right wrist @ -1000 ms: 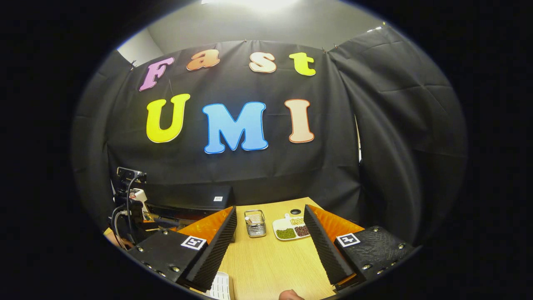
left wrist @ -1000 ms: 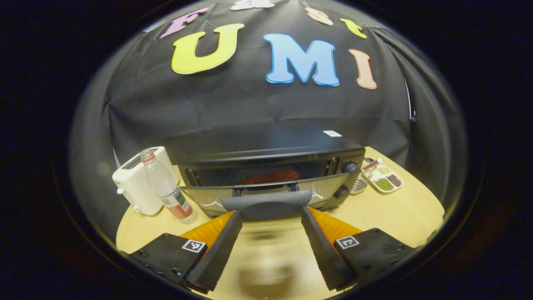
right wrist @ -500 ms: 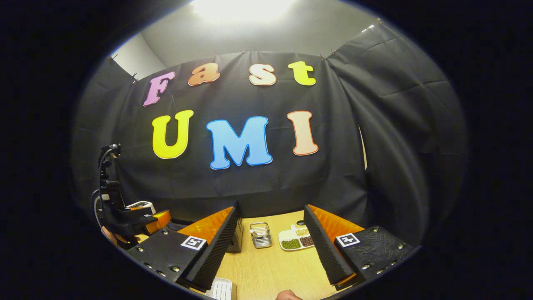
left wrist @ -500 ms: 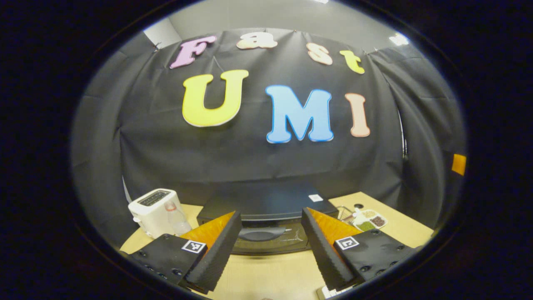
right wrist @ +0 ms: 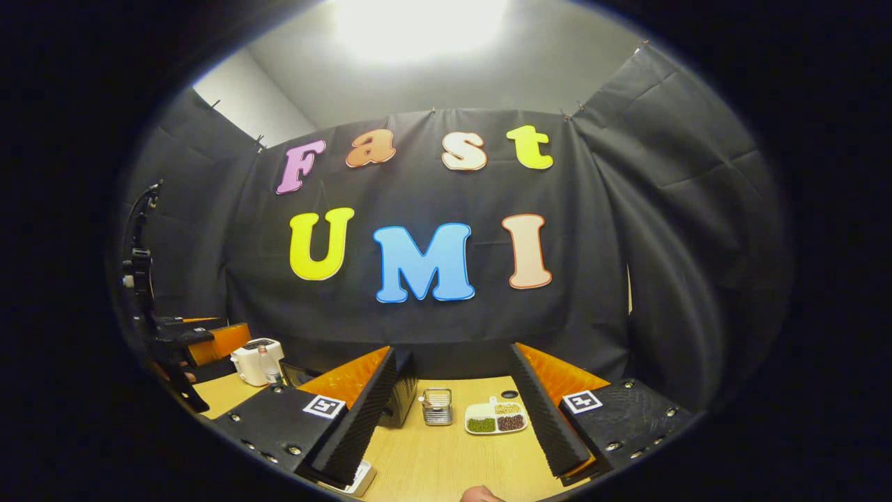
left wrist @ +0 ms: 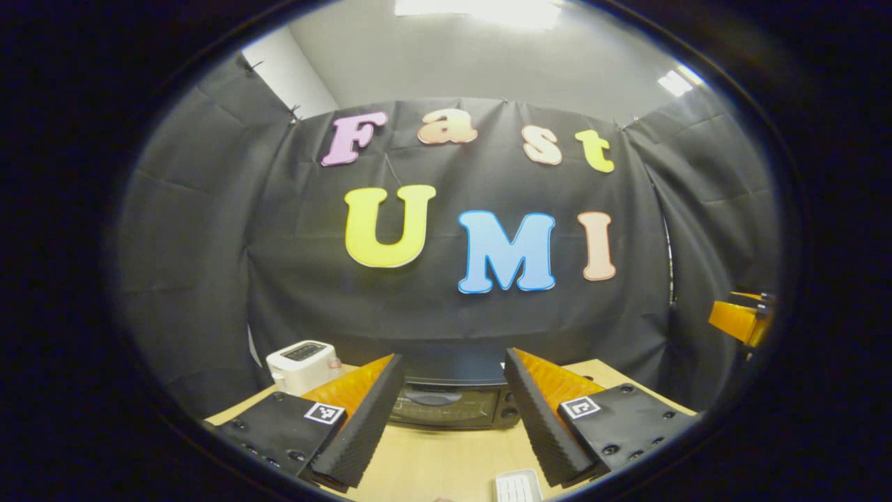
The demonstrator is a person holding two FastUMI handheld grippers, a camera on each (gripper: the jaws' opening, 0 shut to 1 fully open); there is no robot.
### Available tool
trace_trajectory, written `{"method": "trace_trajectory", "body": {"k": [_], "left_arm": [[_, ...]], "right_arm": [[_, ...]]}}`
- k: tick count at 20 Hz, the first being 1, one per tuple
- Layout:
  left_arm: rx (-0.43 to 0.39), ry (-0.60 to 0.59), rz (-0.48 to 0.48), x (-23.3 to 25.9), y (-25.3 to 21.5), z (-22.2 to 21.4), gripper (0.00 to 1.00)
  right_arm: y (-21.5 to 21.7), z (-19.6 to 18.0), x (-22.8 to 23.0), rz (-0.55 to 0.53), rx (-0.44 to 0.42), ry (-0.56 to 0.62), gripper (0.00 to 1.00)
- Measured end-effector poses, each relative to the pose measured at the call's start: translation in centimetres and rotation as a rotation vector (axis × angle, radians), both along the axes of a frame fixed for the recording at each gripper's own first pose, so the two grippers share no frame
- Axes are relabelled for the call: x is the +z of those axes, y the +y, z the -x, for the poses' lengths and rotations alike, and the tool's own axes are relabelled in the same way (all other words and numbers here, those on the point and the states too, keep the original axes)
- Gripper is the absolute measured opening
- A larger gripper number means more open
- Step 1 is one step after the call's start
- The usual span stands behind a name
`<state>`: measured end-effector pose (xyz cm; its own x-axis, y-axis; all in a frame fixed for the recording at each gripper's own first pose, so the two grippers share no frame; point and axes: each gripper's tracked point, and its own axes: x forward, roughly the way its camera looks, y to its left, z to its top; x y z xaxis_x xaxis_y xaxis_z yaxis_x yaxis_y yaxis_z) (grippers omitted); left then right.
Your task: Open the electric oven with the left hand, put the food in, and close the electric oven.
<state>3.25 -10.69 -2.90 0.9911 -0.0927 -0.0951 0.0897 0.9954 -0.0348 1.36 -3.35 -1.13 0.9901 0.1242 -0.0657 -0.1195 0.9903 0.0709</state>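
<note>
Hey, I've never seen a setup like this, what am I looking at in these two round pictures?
A person holds a two-finger tool in each hand, each with its own camera looking along its fingers. In the left gripper view, the left tool is open and holds nothing, facing the closed electric oven on a wooden table, with a white toaster beside it. In the right gripper view, the right tool is open too, facing a small wire basket and a divided dish of beans.
</note>
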Motion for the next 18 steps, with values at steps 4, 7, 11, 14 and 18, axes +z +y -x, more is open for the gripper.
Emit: {"method": "trace_trajectory", "body": {"k": [4, 7, 11, 14, 18], "left_arm": [[0.012, -0.03, -0.024, 1.5, 0.9, 3.2, 1.0], [0.02, -0.043, -0.027, 2.1, 2.1, 5.3, 1.0], [0.032, -0.048, -0.01, 2.5, 4.7, 6.9, 1.0], [0.06, -0.071, 0.014, 3.4, 7.4, 7.8, 1.0], [0.071, -0.077, 0.0, 3.9, 10.4, 8.5, 1.0]], "right_arm": [[-0.1, 1.5, 1.4, -0.016, 0.009, -0.029, 0.98], [-0.1, 2.5, 1.6, 0.003, -0.007, -0.034, 0.98], [0.6, 4.2, 1.8, -0.019, -0.034, -0.026, 0.98], [1.1, 5.3, 2.7, -0.008, -0.058, -0.057, 0.98], [1.9, 6.5, 4.9, -0.025, -0.104, -0.122, 0.98]]}}
